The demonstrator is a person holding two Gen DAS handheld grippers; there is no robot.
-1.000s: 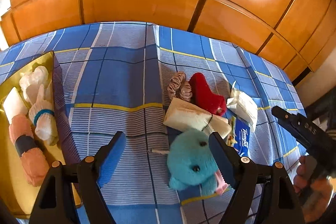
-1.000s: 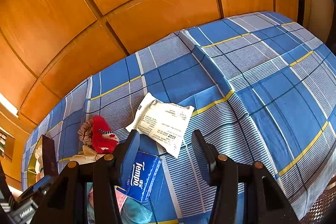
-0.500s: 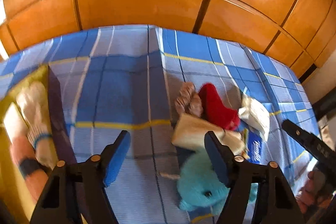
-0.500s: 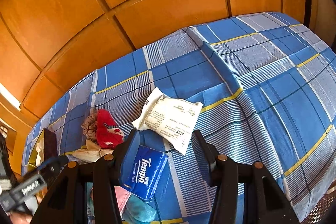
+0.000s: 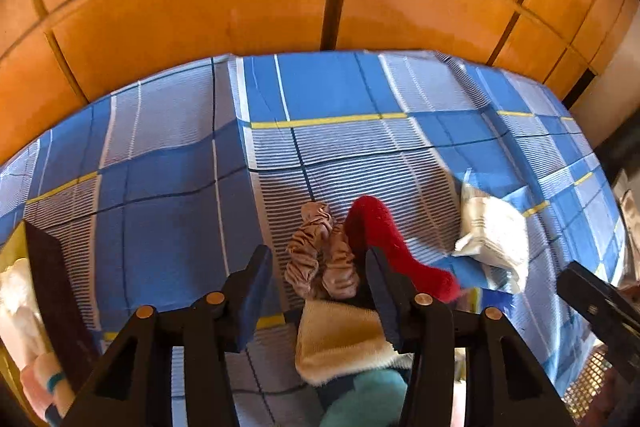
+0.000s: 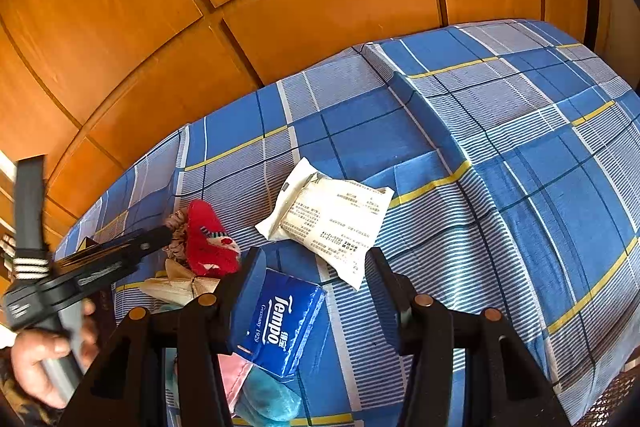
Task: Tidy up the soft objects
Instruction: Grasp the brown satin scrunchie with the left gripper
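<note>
Since a second ago the left gripper (image 5: 320,279) has slid from the teal plush toy (image 5: 362,401) to the striped scrunchie (image 5: 320,259) at lower centre, jaws closing round it, pads apart from it. Right gripper (image 6: 316,283) hangs half open, empty, above the blue tissue pack (image 6: 280,323). Bare checked bedsheet (image 6: 520,187) fills the frame's right.

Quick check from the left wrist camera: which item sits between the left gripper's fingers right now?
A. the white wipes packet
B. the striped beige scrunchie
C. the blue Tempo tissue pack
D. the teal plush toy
B. In the left wrist view the striped beige scrunchie lies between the closing jaws of the left gripper, pads not yet touching it, with the red sock just beside the right-hand finger.
</note>
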